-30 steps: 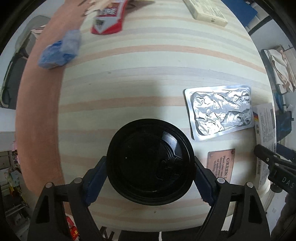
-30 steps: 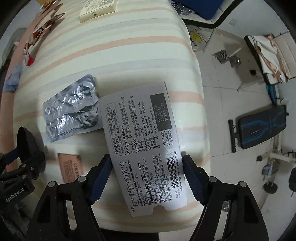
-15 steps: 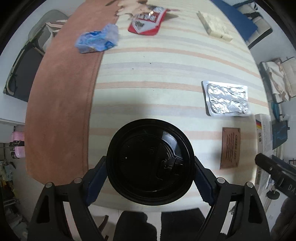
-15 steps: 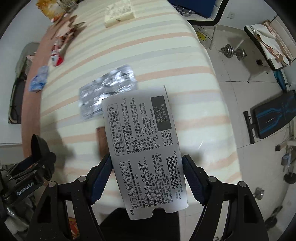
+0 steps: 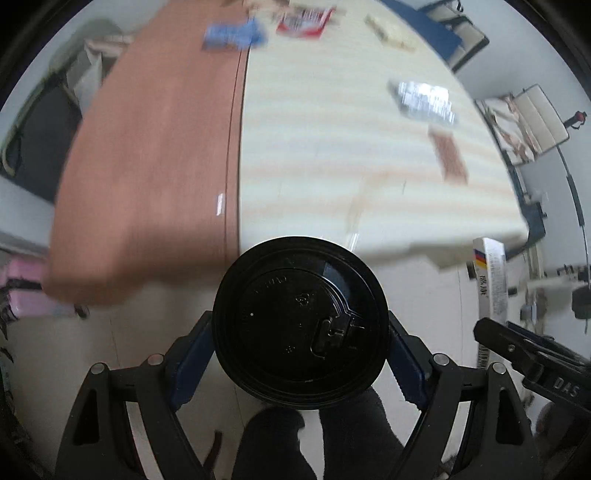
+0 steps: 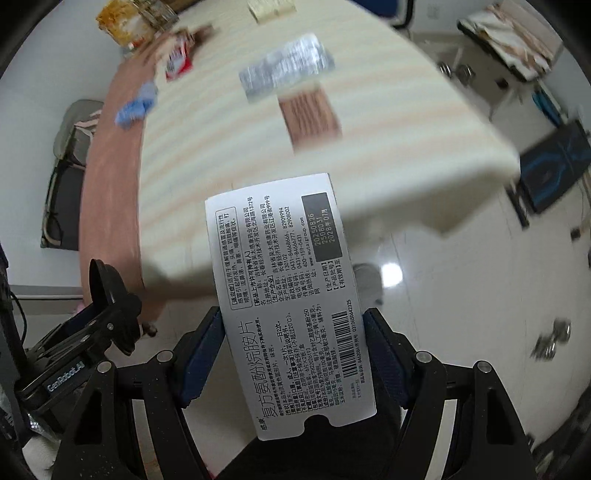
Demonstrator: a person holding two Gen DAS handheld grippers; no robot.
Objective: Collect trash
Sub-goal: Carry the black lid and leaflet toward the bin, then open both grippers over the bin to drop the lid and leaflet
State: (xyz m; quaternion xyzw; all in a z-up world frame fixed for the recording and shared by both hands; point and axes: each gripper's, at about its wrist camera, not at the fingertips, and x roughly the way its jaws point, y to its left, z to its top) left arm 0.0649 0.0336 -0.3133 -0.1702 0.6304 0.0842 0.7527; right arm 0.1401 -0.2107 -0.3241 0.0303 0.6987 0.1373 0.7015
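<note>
my left gripper (image 5: 300, 345) is clamped on a black plastic cup lid (image 5: 300, 321), its blue pads pressed to the lid's rim on either side, the lid face-on to the camera. my right gripper (image 6: 295, 352) is clamped on a white medicine box (image 6: 286, 295), flat and printed with black text and a barcode, held by its long edges and jutting forward past the fingers. both loads hang over pale floor tiles (image 6: 461, 314), off the near edge of the table (image 5: 332, 166).

on the table, a cream striped cloth covers the right part and bare reddish wood (image 5: 155, 158) shows on the left. a crumpled foil blister pack (image 6: 286, 74) and a small brown tag (image 6: 310, 112) lie close together on the cloth, near its right side. a blue wrapper (image 5: 234, 35) sits at the seam between wood and cloth, with a red-and-white packet (image 5: 304, 20) and a pale box (image 5: 389, 31) along the far edge. everything on the table is blurred. in the left view the box's end and my right gripper show at the right edge.
</note>
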